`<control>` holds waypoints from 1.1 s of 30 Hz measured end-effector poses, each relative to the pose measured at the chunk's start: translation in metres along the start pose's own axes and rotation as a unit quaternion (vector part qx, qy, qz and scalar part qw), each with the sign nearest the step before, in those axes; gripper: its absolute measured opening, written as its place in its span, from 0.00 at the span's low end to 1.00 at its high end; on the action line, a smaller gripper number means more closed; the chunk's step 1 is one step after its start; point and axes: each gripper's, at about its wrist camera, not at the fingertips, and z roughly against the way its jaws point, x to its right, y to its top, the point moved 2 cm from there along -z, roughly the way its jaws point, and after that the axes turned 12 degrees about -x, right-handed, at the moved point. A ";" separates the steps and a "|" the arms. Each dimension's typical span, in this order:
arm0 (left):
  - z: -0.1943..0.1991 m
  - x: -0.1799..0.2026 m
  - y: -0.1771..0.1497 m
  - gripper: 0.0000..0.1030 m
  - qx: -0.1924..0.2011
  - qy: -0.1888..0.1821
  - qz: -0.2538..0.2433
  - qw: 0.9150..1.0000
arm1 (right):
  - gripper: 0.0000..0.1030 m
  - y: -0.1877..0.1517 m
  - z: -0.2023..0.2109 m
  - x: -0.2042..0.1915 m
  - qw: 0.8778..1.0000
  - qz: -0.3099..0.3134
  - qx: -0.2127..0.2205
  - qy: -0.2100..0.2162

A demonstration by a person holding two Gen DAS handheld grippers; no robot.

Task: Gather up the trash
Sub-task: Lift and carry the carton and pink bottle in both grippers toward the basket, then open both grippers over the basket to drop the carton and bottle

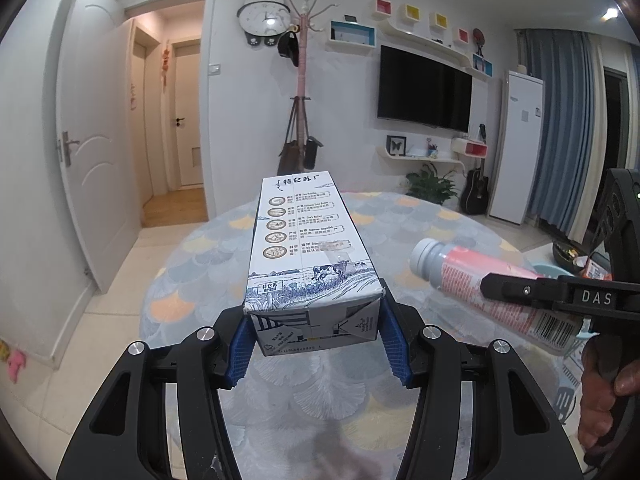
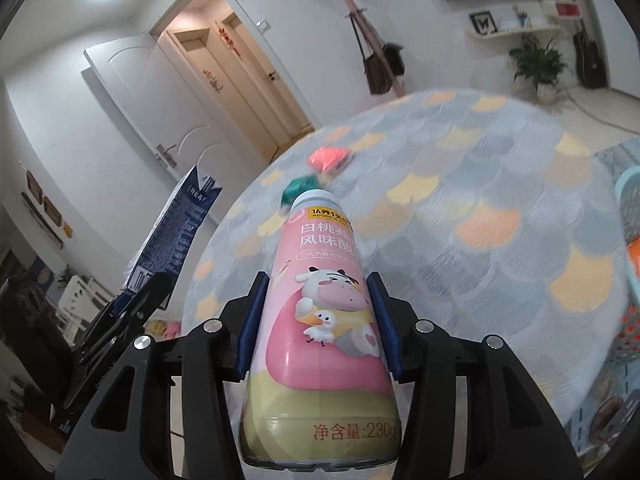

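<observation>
A milk carton (image 1: 310,256) is clamped between the blue pads of the left gripper (image 1: 314,330), a pink yogurt bottle (image 2: 320,320) is pinched by the right gripper (image 2: 318,320), both held over the round table (image 2: 460,208), two crumpled wrappers (image 2: 320,172) lying at 12 o'clock.

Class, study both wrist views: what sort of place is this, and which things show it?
Most likely a home living room: a black wall-mounted television, a pink coat stand and a round table with a scallop-patterned cloth.
</observation>
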 end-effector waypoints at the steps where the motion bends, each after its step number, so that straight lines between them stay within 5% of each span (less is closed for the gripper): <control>1: 0.001 0.002 0.001 0.51 0.001 -0.002 -0.001 1.000 | 0.45 0.001 0.004 0.000 1.000 0.002 0.009 -0.006; 21: -0.008 0.068 0.021 0.51 0.001 -0.039 -0.050 0.998 | 0.45 -0.007 0.052 0.062 0.995 -0.055 0.077 -0.035; 27: -0.015 0.126 0.037 0.51 0.006 -0.095 -0.092 0.991 | 0.45 -0.012 0.080 0.106 0.987 -0.087 0.113 -0.069; 33: -0.030 0.197 0.047 0.51 0.001 -0.155 -0.142 0.978 | 0.45 -0.027 0.127 0.165 0.967 -0.128 0.167 -0.147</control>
